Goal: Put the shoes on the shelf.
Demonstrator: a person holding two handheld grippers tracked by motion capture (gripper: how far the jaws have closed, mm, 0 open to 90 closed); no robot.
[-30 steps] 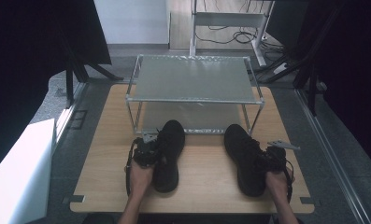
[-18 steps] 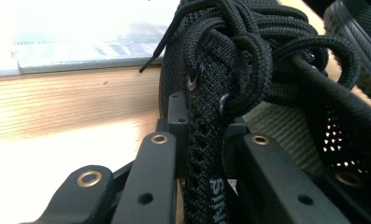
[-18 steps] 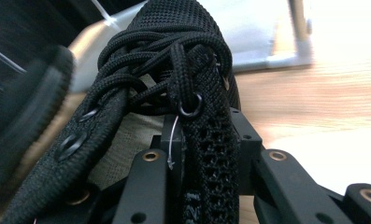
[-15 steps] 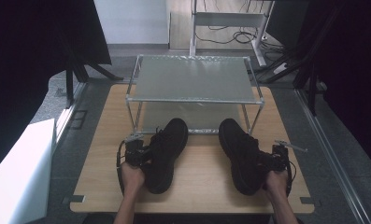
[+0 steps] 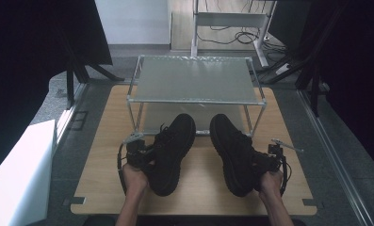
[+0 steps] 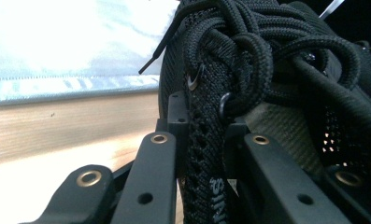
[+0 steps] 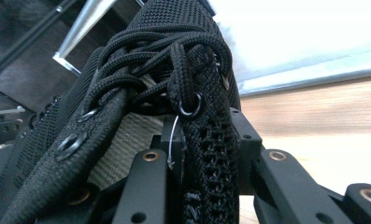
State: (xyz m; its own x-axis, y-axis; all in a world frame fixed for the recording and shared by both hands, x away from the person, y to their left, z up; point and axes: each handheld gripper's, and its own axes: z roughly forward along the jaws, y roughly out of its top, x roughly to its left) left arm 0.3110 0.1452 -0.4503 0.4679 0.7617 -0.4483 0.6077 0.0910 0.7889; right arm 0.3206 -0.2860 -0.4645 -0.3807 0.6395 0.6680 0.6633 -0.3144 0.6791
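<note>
Moved: both black mesh lace-up shoes have swung toes inward and edged toward the rack since a second ago
Left gripper: jaws pinching the collar wall of the left black mesh lace-up shoe, beside the laces
Right gripper: jaws pinching the collar wall of the right black mesh lace-up shoe
Shoes: near each other on the pale wooden counter, toes just at the front bar of the metal-framed, frosted-top rack
Progress: pair gripped and gathered; shelving apparently remains

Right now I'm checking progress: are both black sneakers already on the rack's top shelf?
No, both black sneakers sit low before the rack, held by grippers.
</note>
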